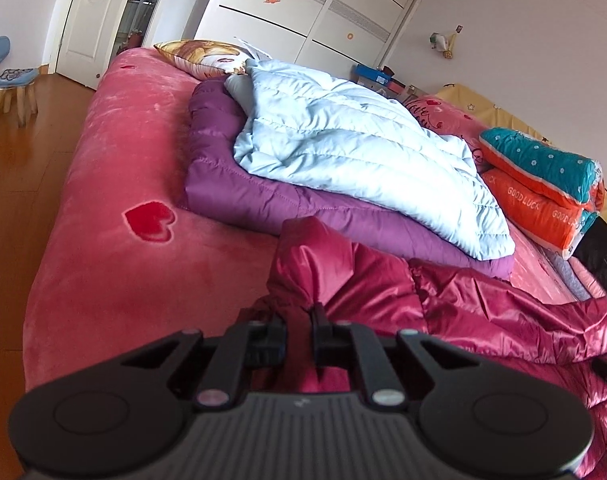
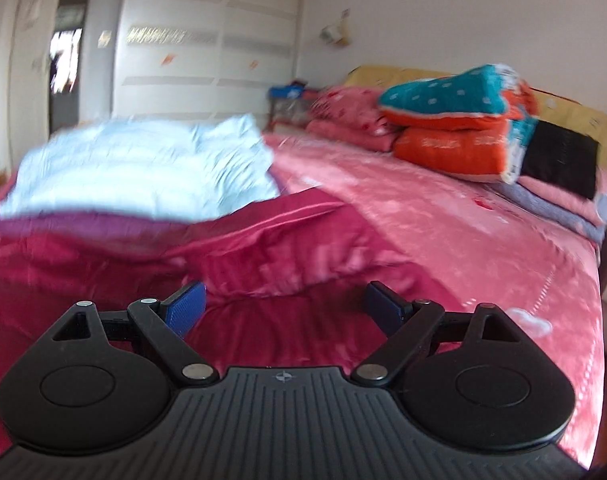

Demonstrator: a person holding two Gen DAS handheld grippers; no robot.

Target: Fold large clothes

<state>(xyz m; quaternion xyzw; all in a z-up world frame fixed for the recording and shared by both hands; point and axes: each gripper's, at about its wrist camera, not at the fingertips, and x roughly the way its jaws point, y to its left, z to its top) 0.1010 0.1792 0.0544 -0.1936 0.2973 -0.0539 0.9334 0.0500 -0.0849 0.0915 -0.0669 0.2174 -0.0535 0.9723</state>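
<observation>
A shiny dark-red puffer jacket [image 1: 443,304] lies on the pink bed. My left gripper [image 1: 299,332] is shut on a bunched fold of this jacket, which rises between its jaws. In the right wrist view the same red jacket [image 2: 263,256] spreads in front of my right gripper [image 2: 285,304], which is open and empty just above the fabric. That view is blurred by motion.
A light-blue quilted coat [image 1: 343,144] lies on a purple coat [image 1: 239,188] further back on the pink bed cover [image 1: 115,152]. Folded orange and teal quilts [image 2: 455,128] and a black item [image 2: 559,160] sit near the headboard. A small stool [image 1: 11,80] stands on the wood floor.
</observation>
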